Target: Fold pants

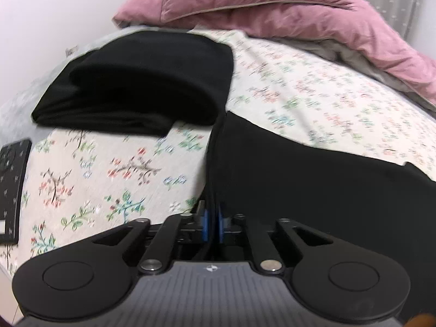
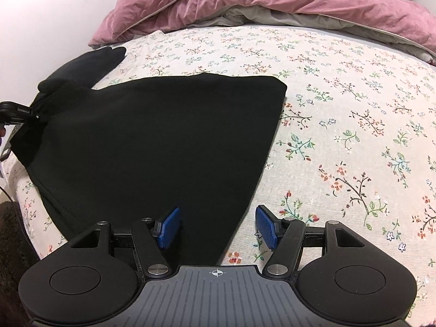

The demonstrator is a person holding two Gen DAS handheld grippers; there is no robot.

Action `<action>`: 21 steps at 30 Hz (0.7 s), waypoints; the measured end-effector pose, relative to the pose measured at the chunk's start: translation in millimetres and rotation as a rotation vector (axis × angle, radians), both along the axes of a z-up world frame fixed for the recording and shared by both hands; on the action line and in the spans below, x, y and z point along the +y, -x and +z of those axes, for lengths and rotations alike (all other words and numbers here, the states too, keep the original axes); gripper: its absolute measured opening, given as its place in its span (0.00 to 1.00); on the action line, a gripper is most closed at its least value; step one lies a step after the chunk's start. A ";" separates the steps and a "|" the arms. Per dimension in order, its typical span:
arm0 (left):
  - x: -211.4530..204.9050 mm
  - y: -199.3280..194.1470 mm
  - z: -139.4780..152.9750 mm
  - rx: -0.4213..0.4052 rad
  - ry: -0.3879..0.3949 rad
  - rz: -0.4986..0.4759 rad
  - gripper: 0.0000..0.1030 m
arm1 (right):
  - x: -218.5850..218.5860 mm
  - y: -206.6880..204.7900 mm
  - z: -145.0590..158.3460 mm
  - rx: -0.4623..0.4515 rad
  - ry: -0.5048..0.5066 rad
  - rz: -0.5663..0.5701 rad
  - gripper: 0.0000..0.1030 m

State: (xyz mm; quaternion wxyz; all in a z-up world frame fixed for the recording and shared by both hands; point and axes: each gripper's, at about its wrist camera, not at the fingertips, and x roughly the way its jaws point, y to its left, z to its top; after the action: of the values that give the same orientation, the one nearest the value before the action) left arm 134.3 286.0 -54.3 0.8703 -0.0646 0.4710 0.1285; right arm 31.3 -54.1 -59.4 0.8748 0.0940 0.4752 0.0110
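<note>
Left wrist view shows my left gripper (image 1: pixel 212 224) with its blue fingers (image 1: pixel 205 224) nearly together and a bunched black edge of the pants (image 1: pixel 313 185) running straight between them. I read that as a clamp on the fabric edge, though the picture is blurred and I cannot rule out that the pads are only loosely on it. Ahead of those fingers and a little to their left sits a folded black stack (image 1: pixel 136 87) on the bed (image 1: pixel 327 92), its rounded fold facing me. I cannot tell whether it is part of the same garment or a separate finished piece, since a dark line of cloth seems to lead from it toward my fingers.

In the right wrist view my right gripper (image 2: pixel 215 226) has its fingers wide apart and holds nothing. The near corner of the pants (image 2: pixel 163 141) lies between them, with the left finger over the cloth and the right finger over the bare floral sheet. Beyond the fingers the cloth spreads flat as a broad panel with a straight far edge. Off to the far left of my right fingers, the left gripper shows at the frame edge with cloth gathered up at its tip.

My judgement: the pants are already doubled into a flat panel, so the lengthwise fold looks done. At least one more cross fold and a squaring of the edges remain. The pink duvet (image 2: pixel 245 2) lies well beyond the fingers, clear of the work
</note>
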 end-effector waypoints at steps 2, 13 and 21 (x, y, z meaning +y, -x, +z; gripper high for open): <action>2.1 2.0 1.6 -0.008 -0.027 0.040 0.54 | -0.2 0.0 -0.4 0.005 0.001 -0.004 0.60; -46.9 39.0 39.7 -0.145 0.060 -0.105 0.88 | -3.8 2.8 7.2 0.065 0.035 0.017 0.60; -128.3 56.3 18.9 -0.101 0.167 -0.318 0.92 | -14.7 15.4 11.1 0.107 -0.050 -0.031 0.60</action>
State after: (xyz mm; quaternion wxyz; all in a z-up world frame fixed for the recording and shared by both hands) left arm 78.0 157.7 -35.4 0.8940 -0.0677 0.4398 -0.0535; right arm 15.9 -68.9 -48.3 0.8456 0.1236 0.5192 0.0044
